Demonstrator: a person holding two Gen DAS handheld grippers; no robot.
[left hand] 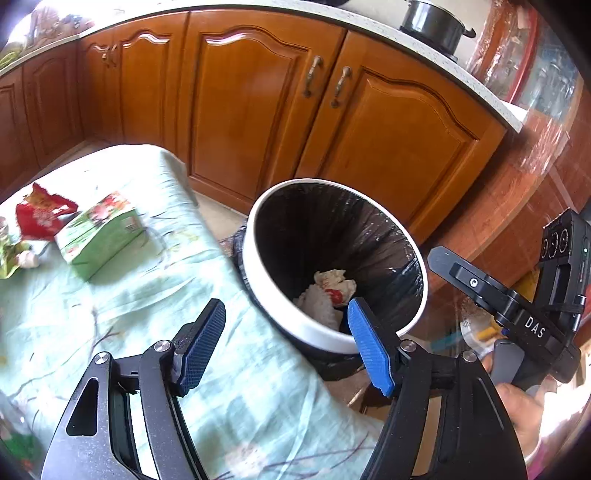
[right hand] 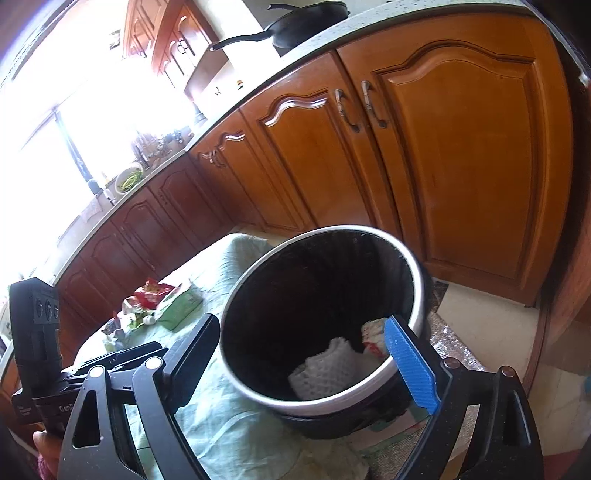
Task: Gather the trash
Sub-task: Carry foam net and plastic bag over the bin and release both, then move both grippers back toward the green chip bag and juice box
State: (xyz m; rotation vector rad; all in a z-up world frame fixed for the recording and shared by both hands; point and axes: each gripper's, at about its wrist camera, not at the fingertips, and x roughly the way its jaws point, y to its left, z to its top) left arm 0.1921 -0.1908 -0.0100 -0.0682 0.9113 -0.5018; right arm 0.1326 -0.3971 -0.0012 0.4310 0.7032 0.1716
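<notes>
1. Red foil of a crumpled snack wrapper (left hand: 38,216) is seen at the far left of the left wrist view, lying on a pale green tablecloth (left hand: 155,295); further scraps beside it at the frame edge are too blurred to be identified.
2. Just to the right of the wrapper, touching it, a green carton (left hand: 99,236) is laid flat on the same cloth.
3. The left gripper (left hand: 286,341) is held above the near edge of the cloth with its jaws spread wide apart and nothing between them; its right blue pad (left hand: 369,347) is seen in front of the bin's rim.
4. A round bin (left hand: 273,299) with a white rim and a black liner is placed just beside the table's right edge, in front of wooden cabinet doors (left hand: 258,110).
5. At the bottom of the bin, crumpled white paper trash (left hand: 334,284) with red marks is seen.
6. The right gripper (right hand: 310,354) is held over the bin's near rim, its jaws likewise wide apart and empty; in the left wrist view its black body is seen at the far right.
7. On the countertop above the cabinets, a dark pot (left hand: 434,22) is set.
</notes>
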